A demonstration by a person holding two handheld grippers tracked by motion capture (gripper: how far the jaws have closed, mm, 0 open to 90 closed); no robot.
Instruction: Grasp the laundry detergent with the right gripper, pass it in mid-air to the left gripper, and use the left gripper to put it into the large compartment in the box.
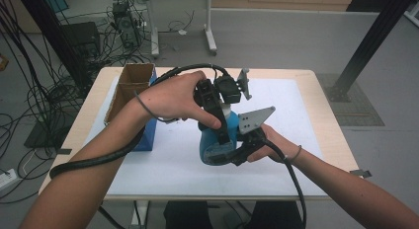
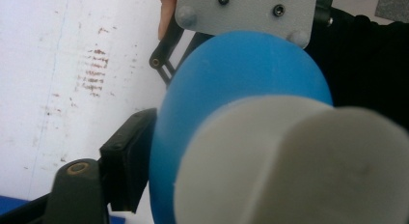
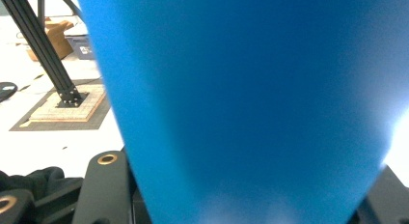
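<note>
A blue bottle (image 1: 213, 142) with a white cap (image 1: 225, 111) stands tilted on the white mat near the table's middle. My left gripper (image 1: 222, 128) comes down over its top. In the left gripper view the cap (image 2: 289, 161) looms close, the blue body (image 2: 241, 74) lies beyond it, and one black pad (image 2: 128, 161) rests against the bottle's side; the other jaw is hidden. My right gripper (image 1: 236, 151) holds the bottle low on its right side. In the right gripper view the blue wall (image 3: 251, 103) sits tight between its two fingers (image 3: 106, 185).
An open cardboard box (image 1: 129, 86) stands at the table's left, with a blue box (image 1: 147, 137) beside it under my left forearm. The white mat (image 1: 296, 140) covers most of the wooden table (image 1: 323, 115). A black frame post (image 1: 368, 41) rises beyond the right corner.
</note>
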